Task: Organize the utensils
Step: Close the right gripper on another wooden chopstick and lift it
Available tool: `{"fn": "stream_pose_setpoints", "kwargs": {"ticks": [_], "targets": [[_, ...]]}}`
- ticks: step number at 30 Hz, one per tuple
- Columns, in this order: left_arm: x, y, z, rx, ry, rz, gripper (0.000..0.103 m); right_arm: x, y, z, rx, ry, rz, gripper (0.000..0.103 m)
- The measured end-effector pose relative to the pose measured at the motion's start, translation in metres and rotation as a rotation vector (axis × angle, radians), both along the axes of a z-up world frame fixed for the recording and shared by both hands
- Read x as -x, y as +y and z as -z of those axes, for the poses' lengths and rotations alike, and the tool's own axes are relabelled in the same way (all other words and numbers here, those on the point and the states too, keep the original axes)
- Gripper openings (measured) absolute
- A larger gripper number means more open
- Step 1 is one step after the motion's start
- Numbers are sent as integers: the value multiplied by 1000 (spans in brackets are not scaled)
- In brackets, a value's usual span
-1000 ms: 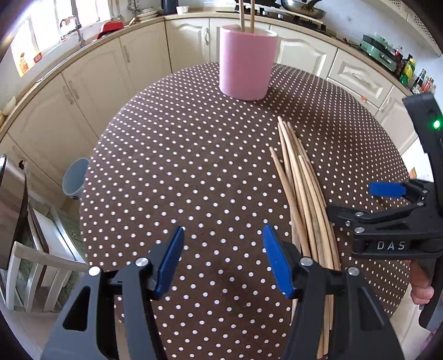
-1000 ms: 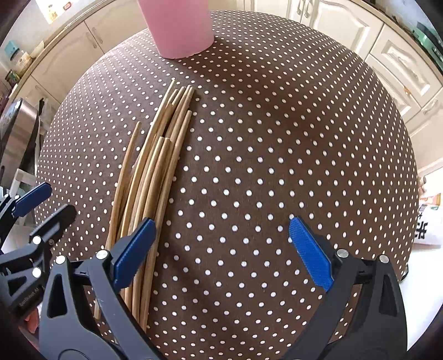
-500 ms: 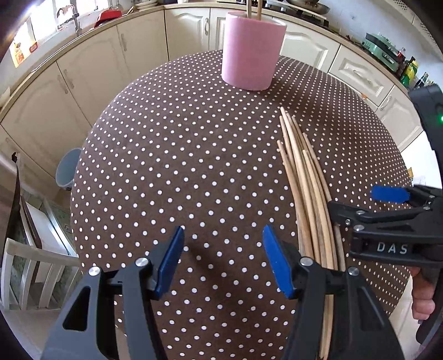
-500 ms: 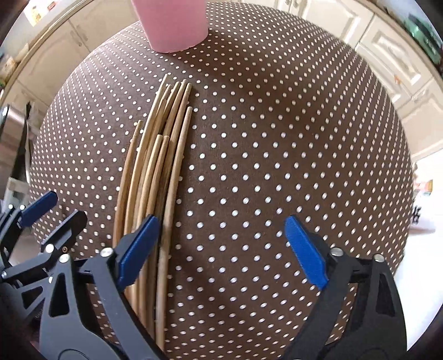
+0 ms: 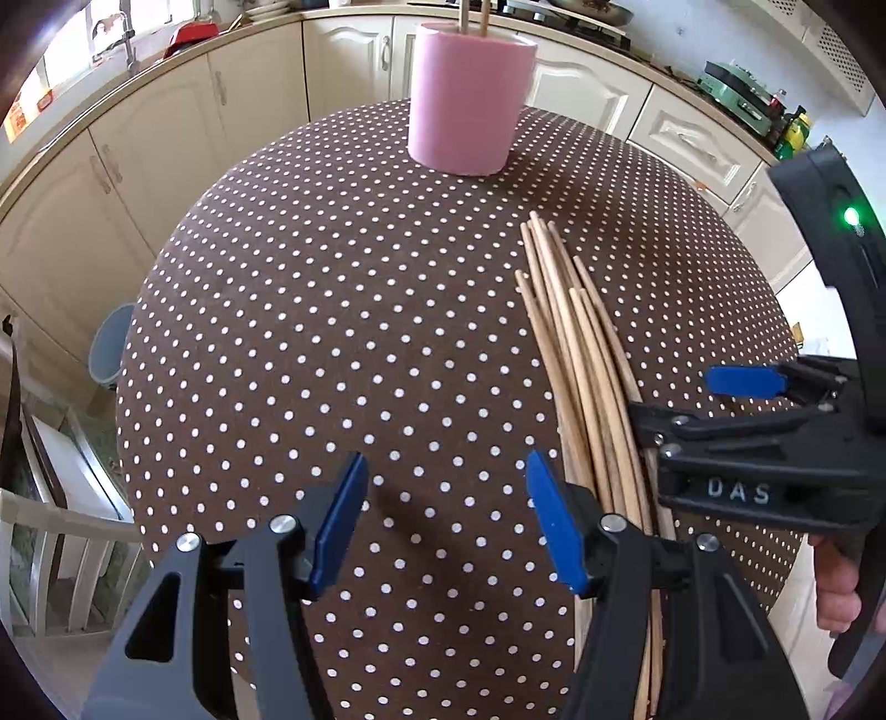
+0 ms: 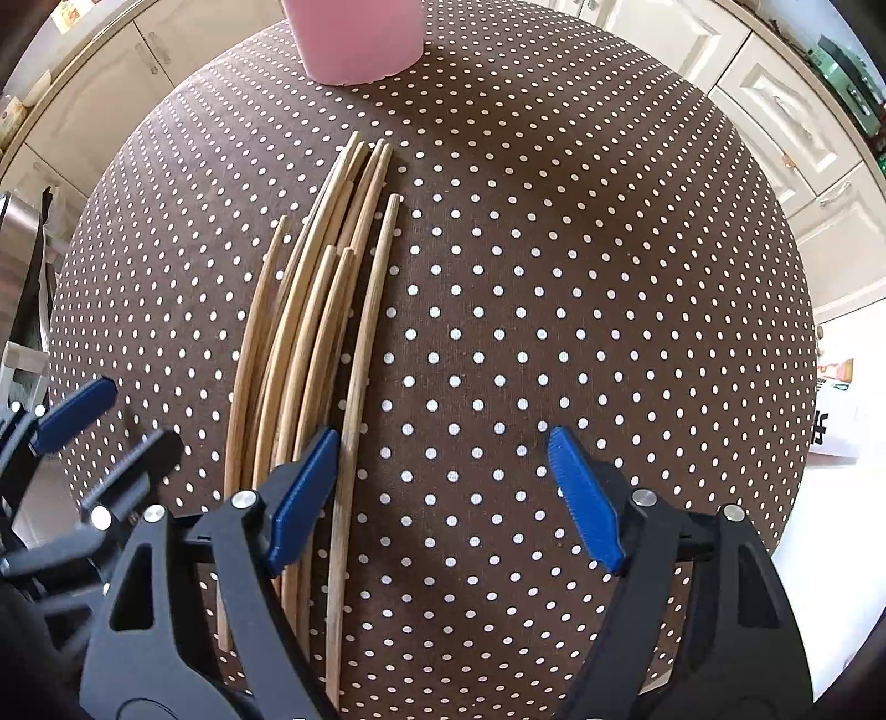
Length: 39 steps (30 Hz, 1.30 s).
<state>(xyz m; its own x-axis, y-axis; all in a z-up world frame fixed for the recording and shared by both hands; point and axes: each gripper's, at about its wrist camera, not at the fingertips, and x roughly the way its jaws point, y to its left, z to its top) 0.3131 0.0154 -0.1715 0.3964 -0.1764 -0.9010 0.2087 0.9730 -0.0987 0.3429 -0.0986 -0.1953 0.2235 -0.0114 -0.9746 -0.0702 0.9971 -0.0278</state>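
Both tools gape wide; right tool [image 6: 443,493] over chopsticks [image 6: 310,332], maybe touching; left tool [image 5: 446,520] beside.

- Near ends of sticks [image 6: 310,343] hidden under left finger of right claw [image 6: 443,493].
- Cup [image 6: 360,39] cut off by top edge.
- Stick tops in cup [image 5: 468,94] cropped above.

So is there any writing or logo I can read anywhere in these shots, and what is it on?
"DAS": white letters on the black body of the right gripper, seen from the left wrist view.
Too blurred to read: dark print on the white packet beside the table.
Too small to read: labels on the bottles on the counter.
No text: pink cup, chopsticks.
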Motion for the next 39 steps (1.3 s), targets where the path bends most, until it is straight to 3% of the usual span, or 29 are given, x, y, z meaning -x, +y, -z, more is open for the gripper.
{"fn": "stream_pose_setpoints", "kwargs": {"ticks": [2,6,9,13,19,28,32,38,39], "targets": [[-3,0,0,-10,-1,9,59,4,15,-4,-9,-28,-51,36],[-11,13,-1,-7,5,-33,59,12,28,-6,-2,-76,-121,25],[-13,22,-3,34,37,-39,59,11,20,-7,-58,-72,-118,17],[-13,29,-4,83,65,-43,59,3,-7,-8,-204,-28,-103,6],[-22,8,-6,124,113,-11,59,-6,-41,-1,-419,46,-65,6],[-46,-19,-5,84,187,-17,59,7,-72,8,-480,28,-91,6],[-51,-38,1,0,154,-10,59,3,-86,6,-509,39,-93,6],[-52,-50,-1,-44,127,-11,60,3,-82,8,-505,35,-94,6],[-53,-50,-3,-22,141,-21,60,4,-84,8,-505,36,-92,6]]}}
